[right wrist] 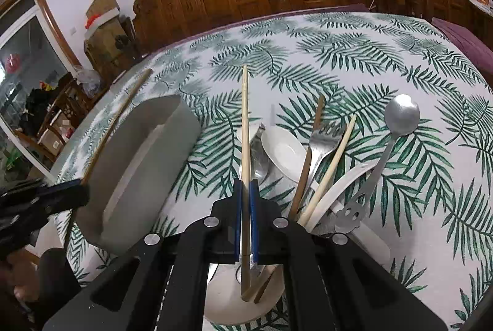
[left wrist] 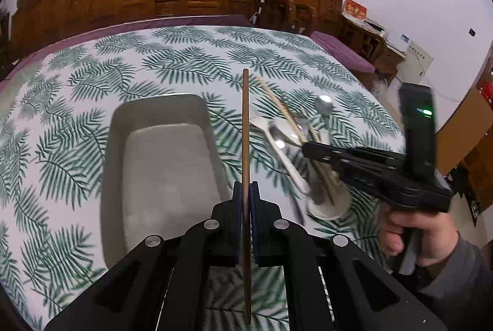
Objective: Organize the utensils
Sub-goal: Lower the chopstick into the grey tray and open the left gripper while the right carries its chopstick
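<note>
Although both grippers were already busy, the sorting had hardly begun. The grey tray [left wrist: 160,146] lay on the leaf-patterned tablecloth [left wrist: 92,78] and, as far as both views showed, nothing was inside it yet. Most of the utensils were in or leaning out of the white holder [right wrist: 234,300] to the right of the tray: a white ceramic spoon [right wrist: 283,152], a metal fork [right wrist: 323,137], a metal spoon with a round bowl [right wrist: 402,115], another white spoon [right wrist: 348,180], a dark chopstick [right wrist: 308,158] and a pale one [right wrist: 331,171]. I judged that nearly the whole task was left.

The left gripper [left wrist: 245,192] was closed on a dark brown chopstick [left wrist: 245,127]. In the left wrist view its long axis ran straight away from the camera, along the fingers, with the far end pointing toward the back of the table, beside the right edge of the tray and above it. It passed back under the gripper body as well.

The right gripper [right wrist: 245,189] was clamped on a light bamboo chopstick [right wrist: 245,121]. Its lower end was still down in the white holder, and its free end pointed up and forward, almost in line with the fingers. So it was gripped but, by my reading, not yet lifted out.

Both sticks would next need to be laid in the tray, probably parallel to its long side.
</note>
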`<state>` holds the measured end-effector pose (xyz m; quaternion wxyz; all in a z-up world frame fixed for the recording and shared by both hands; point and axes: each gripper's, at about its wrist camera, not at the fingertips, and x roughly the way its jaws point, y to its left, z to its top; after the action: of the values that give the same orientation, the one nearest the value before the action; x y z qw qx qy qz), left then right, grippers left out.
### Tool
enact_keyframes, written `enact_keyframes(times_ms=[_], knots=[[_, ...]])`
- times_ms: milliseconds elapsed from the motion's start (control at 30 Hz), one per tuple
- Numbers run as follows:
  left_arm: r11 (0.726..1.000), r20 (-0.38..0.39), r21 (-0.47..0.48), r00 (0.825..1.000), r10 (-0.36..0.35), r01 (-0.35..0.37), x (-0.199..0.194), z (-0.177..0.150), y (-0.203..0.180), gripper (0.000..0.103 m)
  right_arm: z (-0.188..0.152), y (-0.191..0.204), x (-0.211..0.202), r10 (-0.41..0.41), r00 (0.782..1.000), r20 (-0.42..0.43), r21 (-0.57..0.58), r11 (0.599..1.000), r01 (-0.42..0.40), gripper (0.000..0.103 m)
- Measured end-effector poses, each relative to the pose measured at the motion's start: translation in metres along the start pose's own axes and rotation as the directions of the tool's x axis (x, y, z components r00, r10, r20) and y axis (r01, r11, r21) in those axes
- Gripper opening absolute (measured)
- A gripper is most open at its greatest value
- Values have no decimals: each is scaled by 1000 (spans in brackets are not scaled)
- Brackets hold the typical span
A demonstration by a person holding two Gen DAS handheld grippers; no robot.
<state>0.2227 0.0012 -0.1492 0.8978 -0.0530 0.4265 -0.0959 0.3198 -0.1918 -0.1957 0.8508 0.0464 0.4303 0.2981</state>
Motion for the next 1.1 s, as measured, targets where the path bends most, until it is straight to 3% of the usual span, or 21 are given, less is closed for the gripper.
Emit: enact_keyframes(times_ms=[433,600,800,1100], knots=[[990,-53,13,989,140,-139,29,19,56,4,-4,7,-6,-11,1000,23,-29,1000,12,6],[987,-89,32,983,163,-160,41,17,66,4,-5,10,-8,-9,1000,26,-41,999,11,6],[988,-115,9,981,157,-157,46,7,74,4,-6,13,-11,-17,999,31,-49,999,19,6],[993,-56,4,991,120,-120,25,5,72,4,-9,29,-13,-45,998,38,-83,995,48,6]])
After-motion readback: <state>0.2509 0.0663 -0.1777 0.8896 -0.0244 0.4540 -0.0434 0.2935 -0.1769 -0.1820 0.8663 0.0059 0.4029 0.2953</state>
